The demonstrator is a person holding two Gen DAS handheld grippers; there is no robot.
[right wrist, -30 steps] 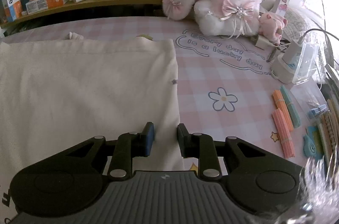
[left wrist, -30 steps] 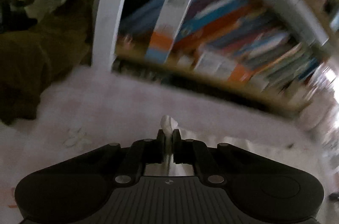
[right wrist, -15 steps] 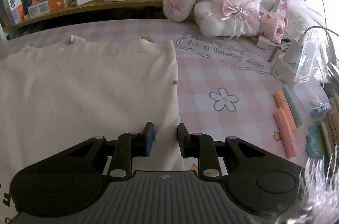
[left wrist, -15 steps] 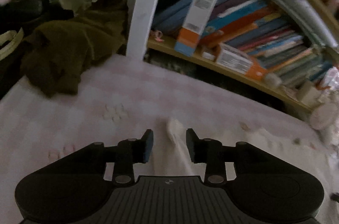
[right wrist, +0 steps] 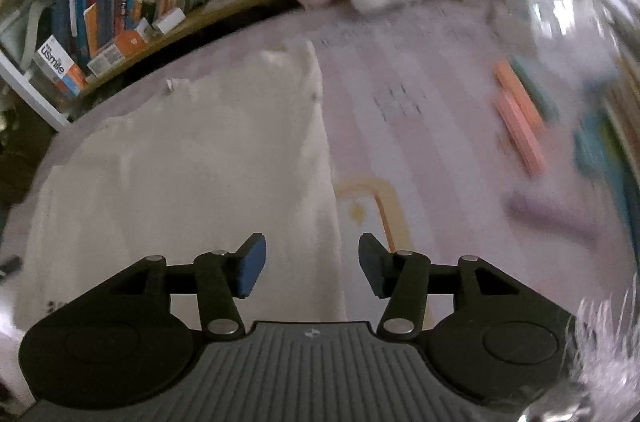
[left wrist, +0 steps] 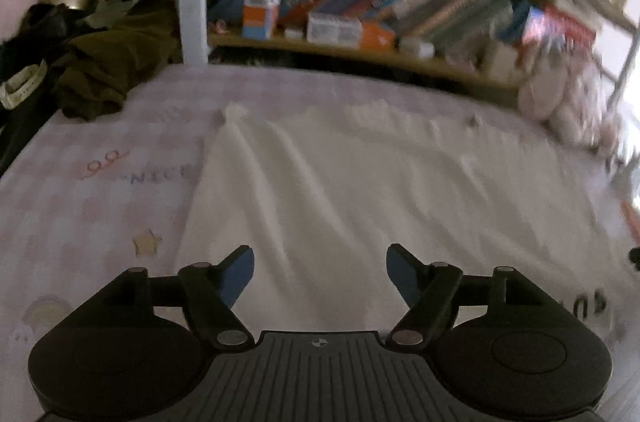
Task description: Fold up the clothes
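Both jaws are opening, empty: left gripper (left wrist: 320,272) and right gripper (right wrist: 312,268) above the cream garment (left wrist: 360,190); its twelve-o'clock wrinkles may get folded in.

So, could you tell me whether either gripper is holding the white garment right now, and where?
Neither: the left gripper and right gripper are opening above the white garment, pads clear of the cloth.

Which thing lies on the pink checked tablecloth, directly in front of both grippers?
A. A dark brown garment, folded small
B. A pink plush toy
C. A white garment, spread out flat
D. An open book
C: the white garment lies spread flat on the tablecloth ahead of the left gripper and the right gripper, both opening with no cloth pinched.
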